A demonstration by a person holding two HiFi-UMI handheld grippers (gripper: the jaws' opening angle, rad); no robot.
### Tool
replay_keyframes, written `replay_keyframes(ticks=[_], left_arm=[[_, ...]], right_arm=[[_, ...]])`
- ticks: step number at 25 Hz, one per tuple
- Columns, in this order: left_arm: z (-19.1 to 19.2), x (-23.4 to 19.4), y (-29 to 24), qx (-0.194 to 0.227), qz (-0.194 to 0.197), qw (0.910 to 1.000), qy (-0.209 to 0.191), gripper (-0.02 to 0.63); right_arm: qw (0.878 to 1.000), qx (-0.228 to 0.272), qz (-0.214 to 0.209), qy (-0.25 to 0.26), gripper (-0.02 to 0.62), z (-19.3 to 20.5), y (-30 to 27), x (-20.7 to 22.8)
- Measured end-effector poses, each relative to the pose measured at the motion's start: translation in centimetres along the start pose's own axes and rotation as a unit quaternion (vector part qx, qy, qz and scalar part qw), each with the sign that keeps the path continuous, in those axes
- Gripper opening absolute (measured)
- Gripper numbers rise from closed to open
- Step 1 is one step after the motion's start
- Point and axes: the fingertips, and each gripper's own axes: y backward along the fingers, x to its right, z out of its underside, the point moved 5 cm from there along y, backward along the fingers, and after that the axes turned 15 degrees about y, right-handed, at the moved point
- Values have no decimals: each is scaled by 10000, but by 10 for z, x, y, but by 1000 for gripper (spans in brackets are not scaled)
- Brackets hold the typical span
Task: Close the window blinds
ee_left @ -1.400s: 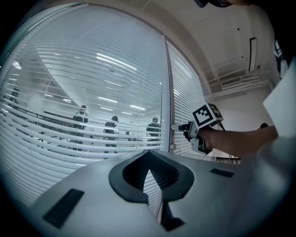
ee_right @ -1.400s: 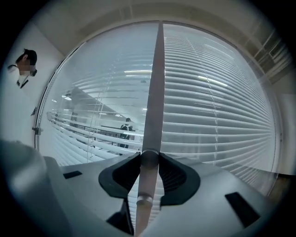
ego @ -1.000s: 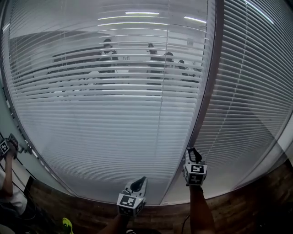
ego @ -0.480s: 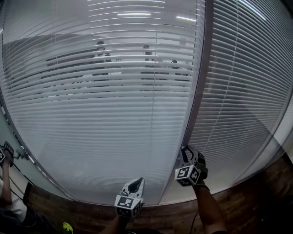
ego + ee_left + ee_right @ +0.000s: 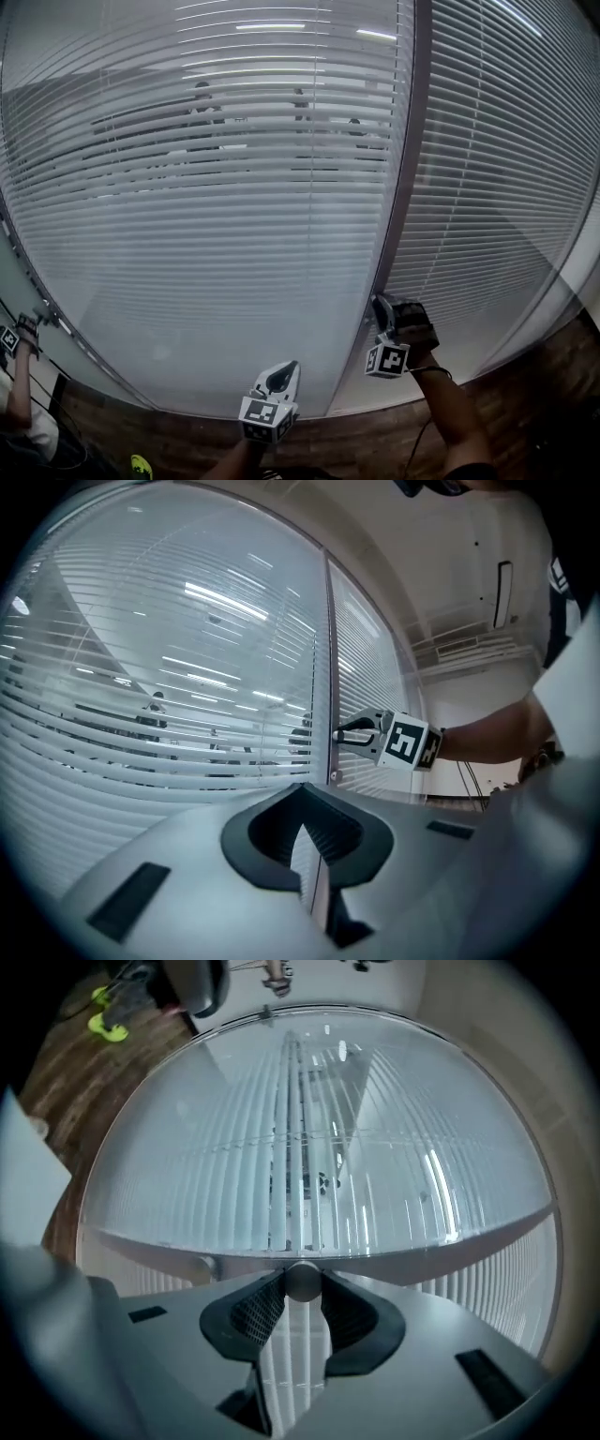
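White slatted blinds (image 5: pixel 206 197) hang behind the glass, and their upper slats are tilted enough that people show through. My right gripper (image 5: pixel 379 306) is at the grey upright frame (image 5: pixel 405 159) between the two panes. It is shut on a small round metal knob (image 5: pixel 302 1281), which sits between the ribbed pads. From the left gripper view, the right gripper (image 5: pixel 341 734) reaches the frame from the right. My left gripper (image 5: pixel 281 377) hangs lower and left of it, off the glass. Its jaws are shut and hold nothing (image 5: pixel 306 829).
A second small knob (image 5: pixel 336 776) sits on the frame just below the held one. A second blind (image 5: pixel 497 178) covers the right pane. Dark wood floor (image 5: pixel 525 412) runs below the window. Another person with a gripper stands at the far left (image 5: pixel 17 375).
My right gripper has rolled on the knob, its marker cube swinging down and to the side, with the forearm moving right. The left gripper has stayed in place.
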Motion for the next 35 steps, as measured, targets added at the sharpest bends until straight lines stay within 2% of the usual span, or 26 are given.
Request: replay_keyframes(ticks=[2, 4, 10, 14, 17, 18, 19, 21, 23, 26, 29, 31, 32, 35], left_arm=[[0, 0, 0, -14, -7, 10000, 3, 0], [1, -2, 0, -41, -41, 10000, 30, 0], [3, -10, 1, -116, -167, 9998, 92, 0], [0, -7, 1, -91, -154, 9998, 90, 0], [1, -6, 3, -78, -173, 9998, 102, 0], [3, -6, 5, -94, -190, 9997, 104, 0], [6, -7, 7, -121, -211, 9996, 110, 0], [11, -9, 8, -169, -235, 9995, 130, 0], [12, -9, 7, -175, -231, 9995, 144, 0], [11, -9, 7, -146, -222, 9995, 143, 0], [10, -9, 7, -126, -216, 9996, 129, 0], [12, -9, 8, -137, -220, 9996, 114, 0], [12, -9, 8, -140, -224, 9996, 114, 0], [12, -12, 9, -133, -253, 9995, 110, 0]], right_arm=[[9986, 30, 20, 530, 126, 0, 1, -1], [9969, 63, 12, 779, 126, 0, 0, -2], [9971, -3, 124, 746, 126, -1, -1, -1], [9999, -42, 55, 85, 127, 1, 1, 0], [9943, -91, -108, -1058, 144, 3, 9, 1], [9864, -135, -151, -1631, 146, 4, 14, 1], [9729, -154, -184, -2300, 146, 6, 20, 1], [9302, -112, -265, -3660, 146, 9, 29, 2], [8843, -41, -345, -4656, 146, 11, 30, 2], [8278, 55, -272, -5604, 146, 14, 23, -1], [7778, 190, -265, -6276, 170, 17, 14, 4], [7513, 237, -305, -6589, 172, 19, 7, 2], [7422, 242, -297, -6691, 172, 20, 5, 1], [7311, 240, -111, -6817, 165, 23, 3, 4]])
